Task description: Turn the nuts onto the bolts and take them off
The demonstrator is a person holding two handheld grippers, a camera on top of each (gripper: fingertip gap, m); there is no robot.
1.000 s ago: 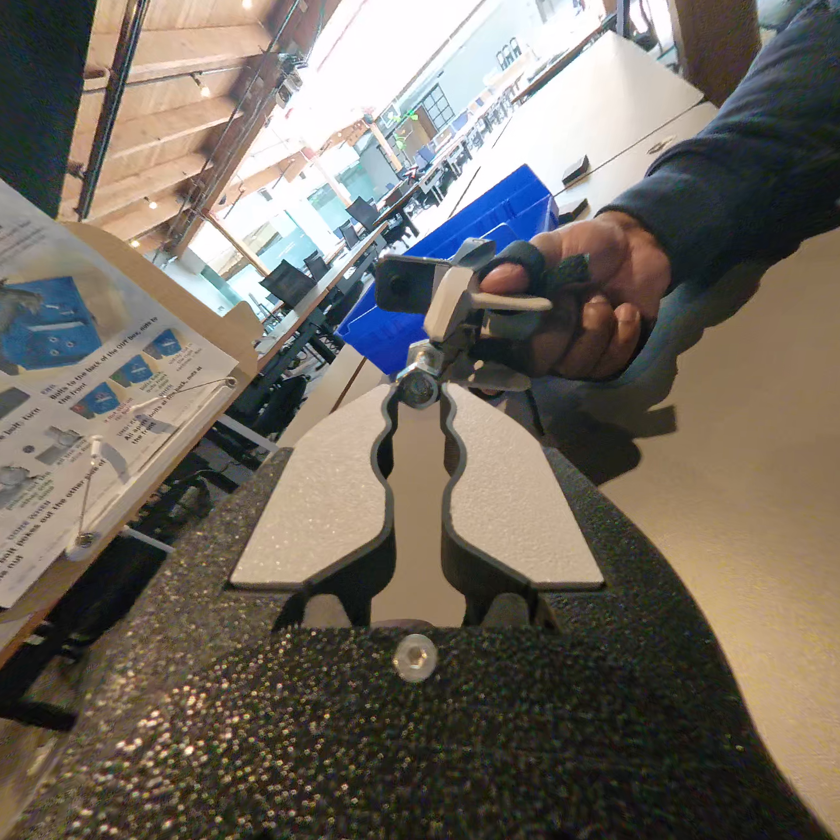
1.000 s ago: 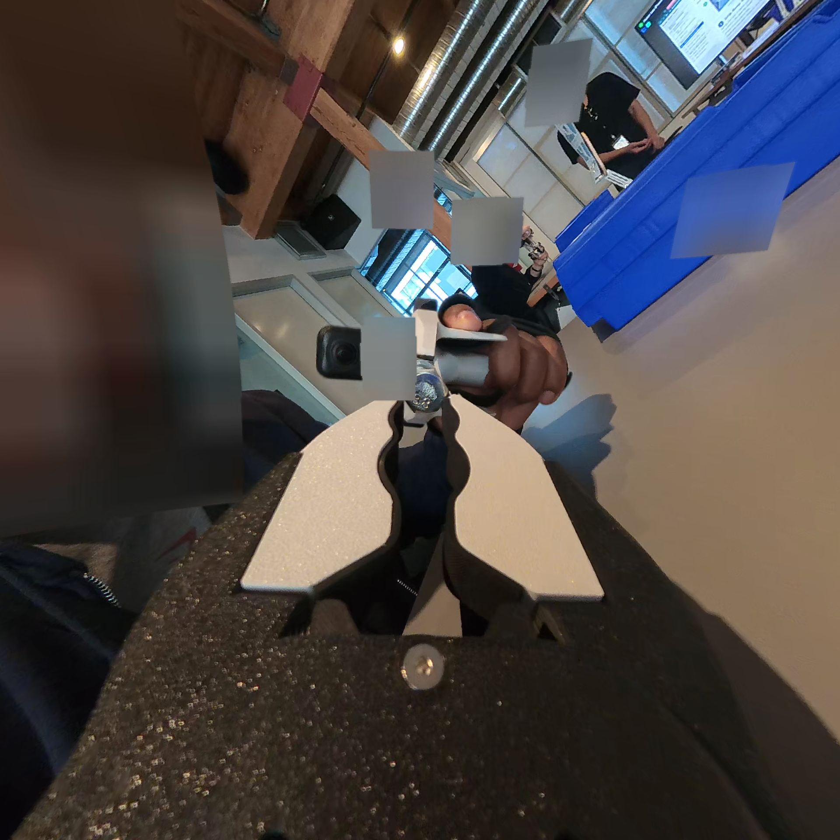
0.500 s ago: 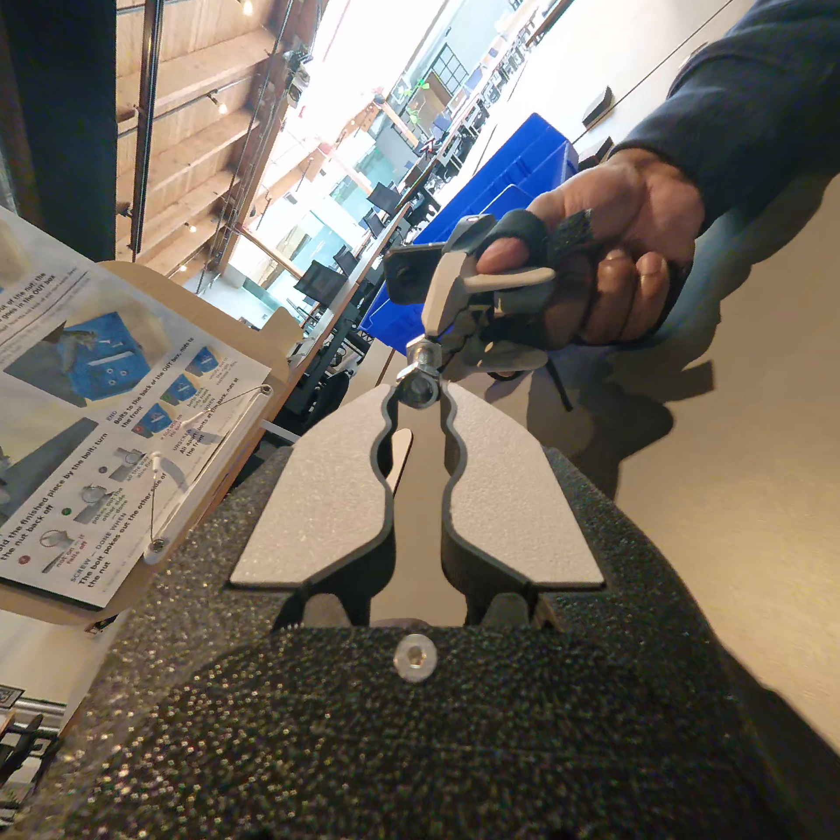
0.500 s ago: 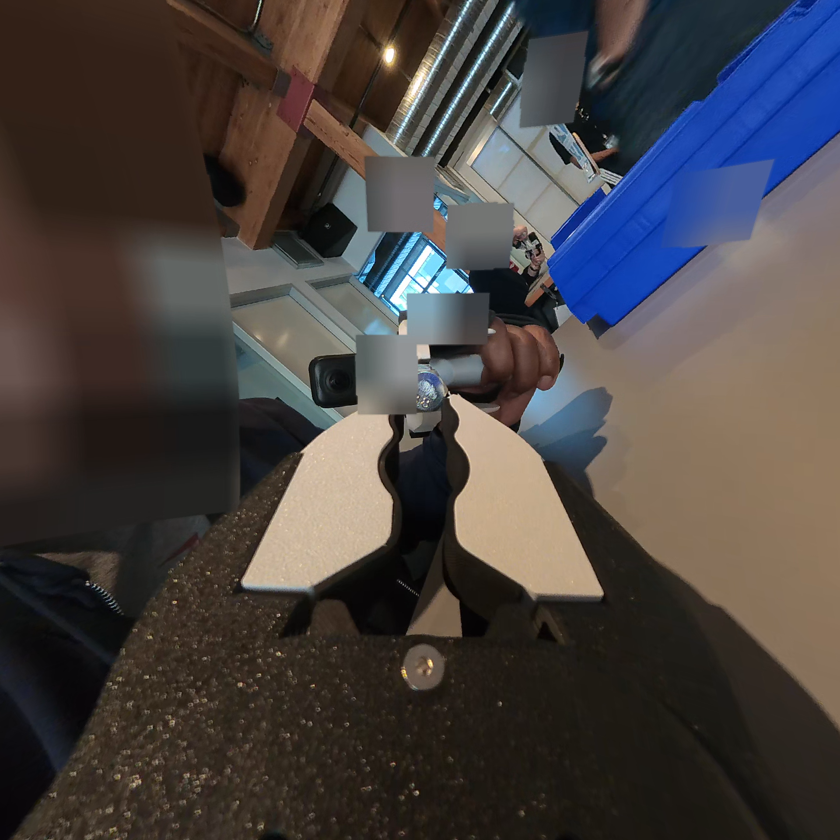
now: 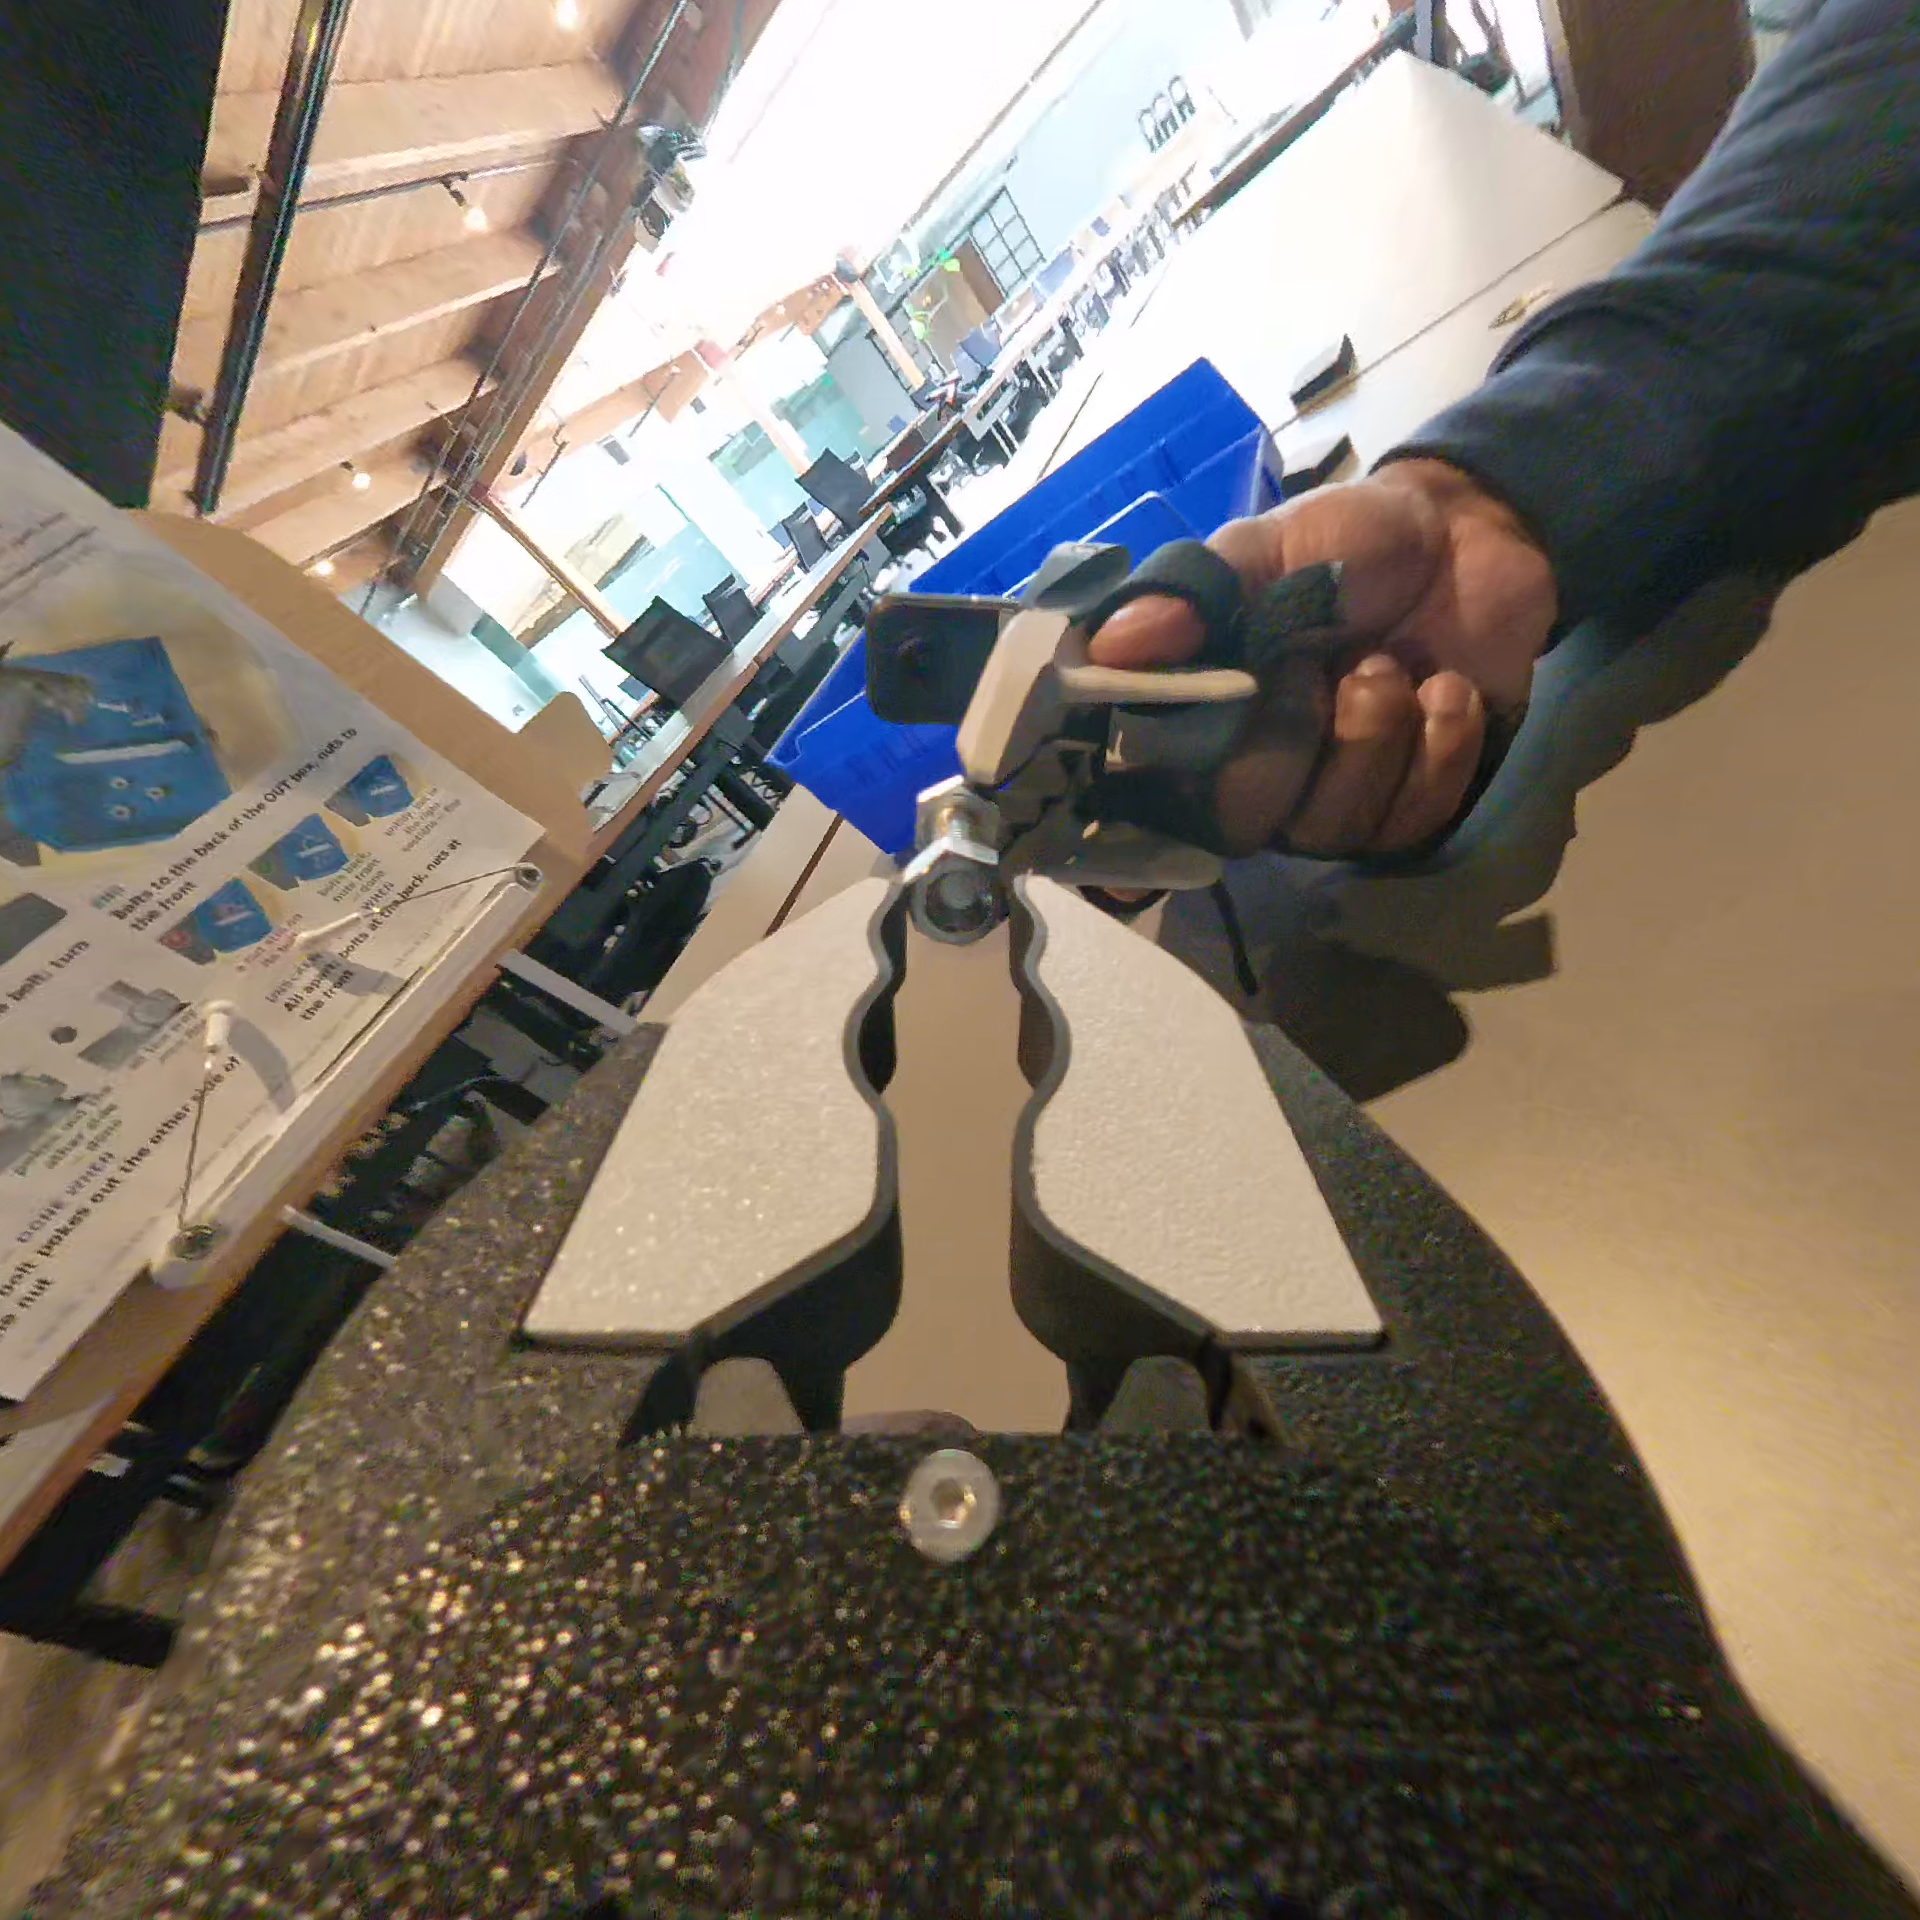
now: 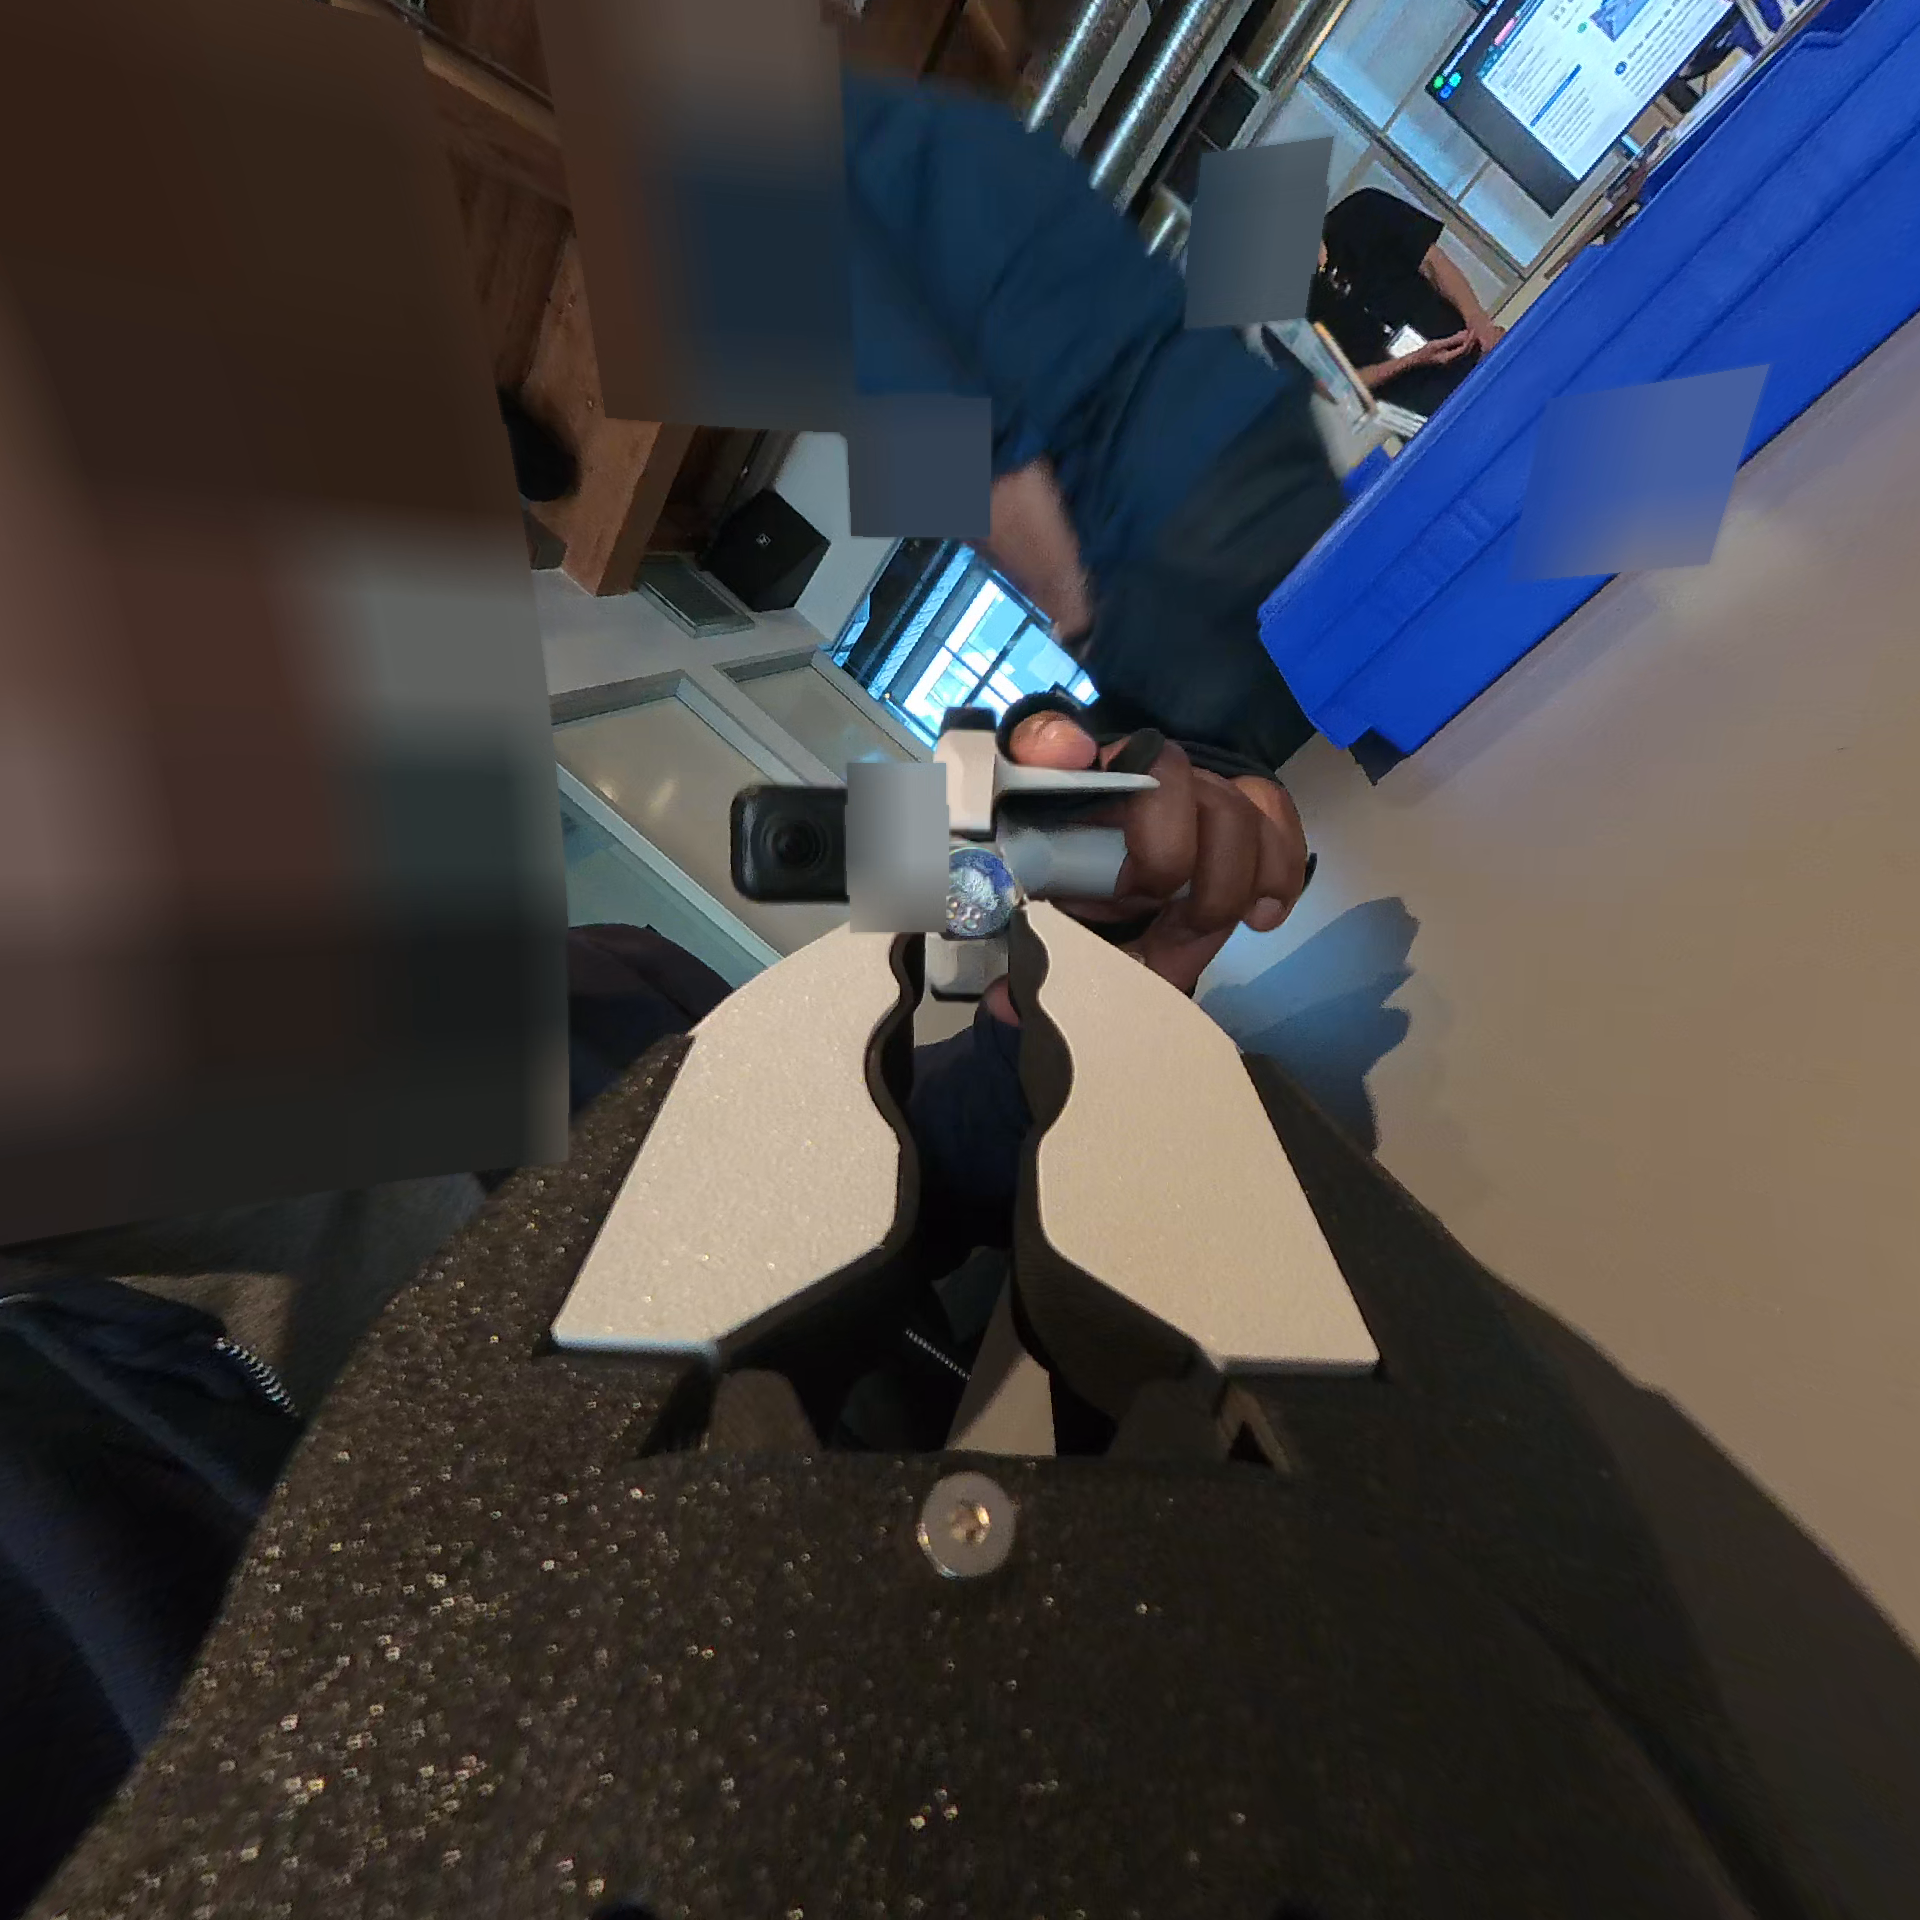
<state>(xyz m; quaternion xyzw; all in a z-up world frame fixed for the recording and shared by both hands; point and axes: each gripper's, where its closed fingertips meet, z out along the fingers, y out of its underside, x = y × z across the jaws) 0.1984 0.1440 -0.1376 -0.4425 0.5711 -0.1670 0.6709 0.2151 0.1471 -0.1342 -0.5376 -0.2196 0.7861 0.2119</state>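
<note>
A pale table (image 5: pixel 1683 1299) fills the right of both wrist views, and both grippers are raised above it. Two blue bins (image 5: pixel 1049 623) stand nested, one behind the other, on the table beyond the grippers in the left wrist view; the right wrist view shows blue bins (image 6: pixel 1621 416) as well. At the left of the left wrist view one printed instruction sheet (image 5: pixel 187 935) is clipped to a tilted wooden board (image 5: pixel 436 665). In the right wrist view one person in a blue top (image 6: pixel 1039 343) passes behind as a motion-blurred shape, and another person in black (image 6: pixel 1371 281) stands farther back.

The two grippers meet tip to tip, each facing the other. The left gripper (image 5: pixel 951 914) has its jaws drawn close and pinches a hex piece, seemingly the nut (image 5: pixel 951 906), end-on to its camera with the dark bore showing. The right gripper (image 5: pixel 987 831), held by a hand (image 5: pixel 1371 696) in a dark sleeve (image 5: pixel 1714 353), comes in from the upper right. Its jaws are narrowed onto the bolt (image 5: pixel 951 816), a short silver piece just above the nut.

The one bolt and one nut share one long axis, running from gripper to gripper, along each camera's line of sight. In the right wrist view the right gripper (image 6: pixel 961 935) pinches the bolt (image 6: pixel 977 896), seen there as a round shiny end at the fingertips, with the left gripper (image 6: pixel 966 810) and its hand (image 6: pixel 1195 842) right behind it
</note>
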